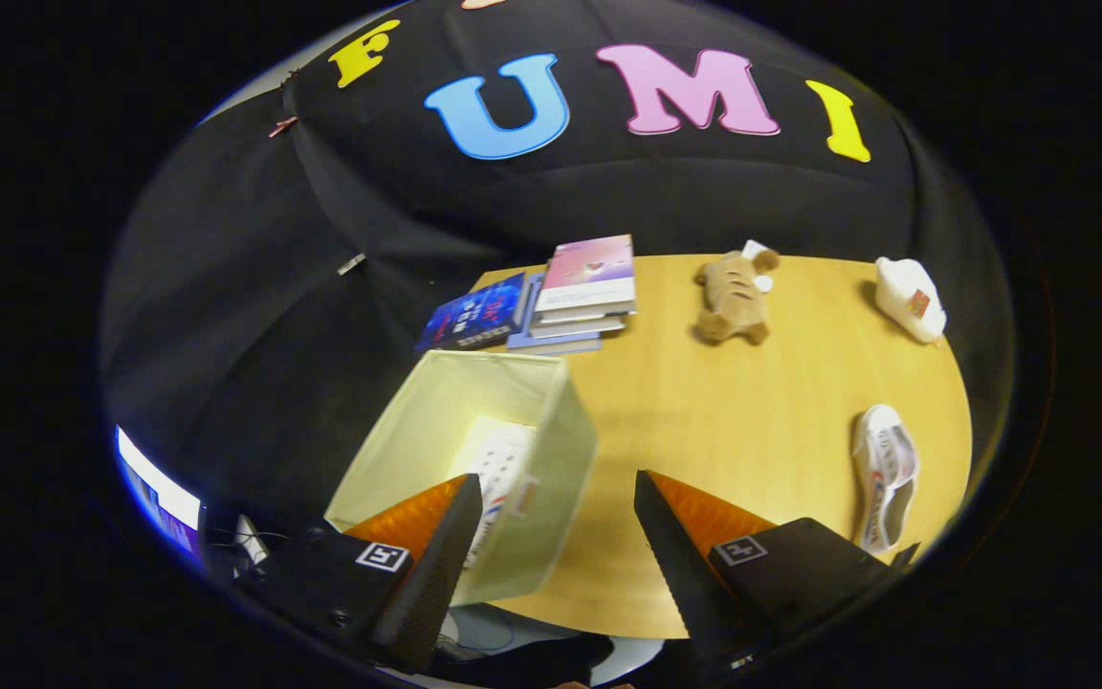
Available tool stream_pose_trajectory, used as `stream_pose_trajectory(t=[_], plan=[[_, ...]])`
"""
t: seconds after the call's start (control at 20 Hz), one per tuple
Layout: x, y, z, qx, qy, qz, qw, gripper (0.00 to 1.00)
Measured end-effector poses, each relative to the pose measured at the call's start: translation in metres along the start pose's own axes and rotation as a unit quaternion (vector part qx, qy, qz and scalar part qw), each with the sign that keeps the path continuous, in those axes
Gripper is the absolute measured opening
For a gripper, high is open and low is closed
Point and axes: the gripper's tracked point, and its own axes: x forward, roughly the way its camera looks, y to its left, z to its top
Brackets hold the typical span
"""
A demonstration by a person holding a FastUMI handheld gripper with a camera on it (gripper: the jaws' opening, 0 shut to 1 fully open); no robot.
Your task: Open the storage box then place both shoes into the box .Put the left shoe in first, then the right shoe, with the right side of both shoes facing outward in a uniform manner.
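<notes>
The hand-held gripper (556, 502) hangs above the near edge of a round, smooth, pale wooden table (704, 421) with its two wedge-shaped fingers spread wide and nothing between them; the left finger (436, 565) overlaps the near wall of an open-topped, square, cream fabric storage box (551, 459), while the right finger (685, 565) lies over bare tabletop; the box has soft, slightly bowed cloth walls and stands tilted in the view at the table's near left edge, part of it reaching past the rim; inside it, on the floor against the near wall, lies a white shoe with dotted perforations and red and blue trim (498, 478), partly hidden by the left finger; a second white trainer with grey and red markings (884, 474) lies on the table well to the right of the fingers, near the table's right rim, apart from the box; beyond the box, at the table's far left edge, sits a loose stack of flat, glossy-covered books (580, 297), a pink one on top and a dark blue one beside it; further right rests a brown, soft plush toy animal (733, 297), and near the far right rim a small white, rounded plastic object with a red label (910, 299); black cloth forms the wall behind the table.
</notes>
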Motion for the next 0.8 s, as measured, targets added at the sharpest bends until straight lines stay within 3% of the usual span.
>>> stream_pose_trajectory(t=[0.45, 0.65, 0.8], plan=[[-0.041, -0.241, -0.038, -0.002, 0.035, -0.135, 0.990, 0.99], [-0.053, -0.324, -0.071, 0.023, 0.072, -0.168, 0.983, 0.99], [-0.045, -0.358, -0.085, 0.045, 0.090, -0.169, 0.980, 0.99]])
